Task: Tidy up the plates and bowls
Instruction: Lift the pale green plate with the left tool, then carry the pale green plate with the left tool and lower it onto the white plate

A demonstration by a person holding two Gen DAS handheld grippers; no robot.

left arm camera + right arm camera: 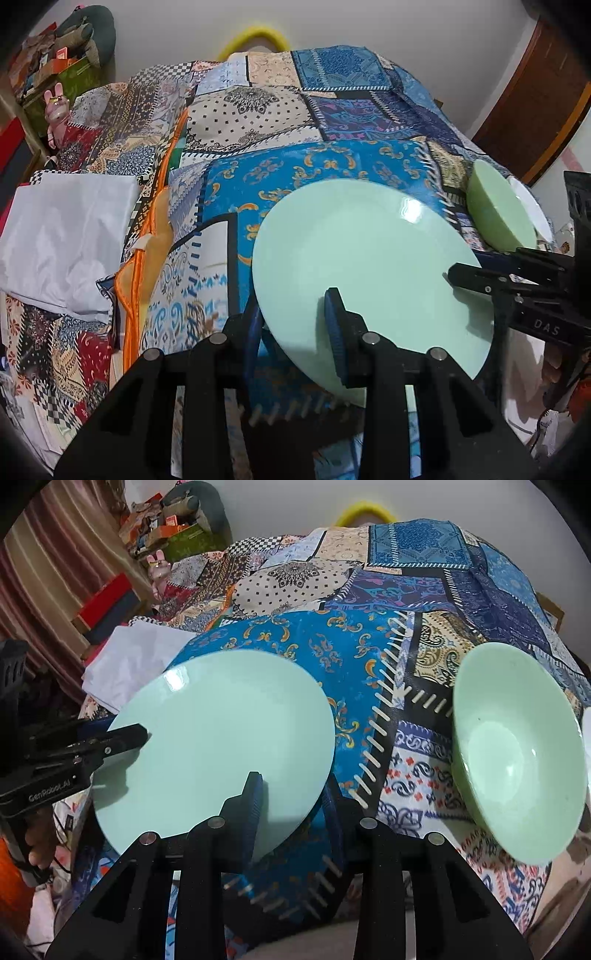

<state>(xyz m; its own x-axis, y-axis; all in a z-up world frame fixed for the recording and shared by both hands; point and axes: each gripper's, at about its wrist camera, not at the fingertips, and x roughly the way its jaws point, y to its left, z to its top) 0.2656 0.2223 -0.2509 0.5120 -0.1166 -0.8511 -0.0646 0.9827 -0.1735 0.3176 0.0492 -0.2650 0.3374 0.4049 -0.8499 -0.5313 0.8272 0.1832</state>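
Both grippers clamp one pale green plate (362,266) by its near rim, holding it tilted just above the patchwork cloth (258,110). The left gripper (295,332) pinches the rim with one blue-padded finger above the plate and the other beneath it; the right gripper (291,805) holds the rim the same way further along, its upper finger lying on the plate's face. Each gripper also appears in the other's view as a black jaw reaching in from the side.

Taking the plate as landmark: a light green bowl (517,746) sits on the cloth to the plate's right, apart from it, and a white dish (532,210) shows only as a sliver just behind the bowl. A folded white cloth (62,236) lies well to the plate's left.

Risks, as judged from this pose: the plate is gripped only along one edge, so its free far side could sag or swing if the two hands move unevenly. The surface looks smooth and glossy, with a bright highlight, so the pads may slip under a twist. A careless sweep to the right could knock the plate's rim against the bowl.

Appearance: the plate is round, shallow, uniformly mint-coloured, unpatterned and clean, with no chips visible. The bowl is a slightly yellower green, deeper, and empty.
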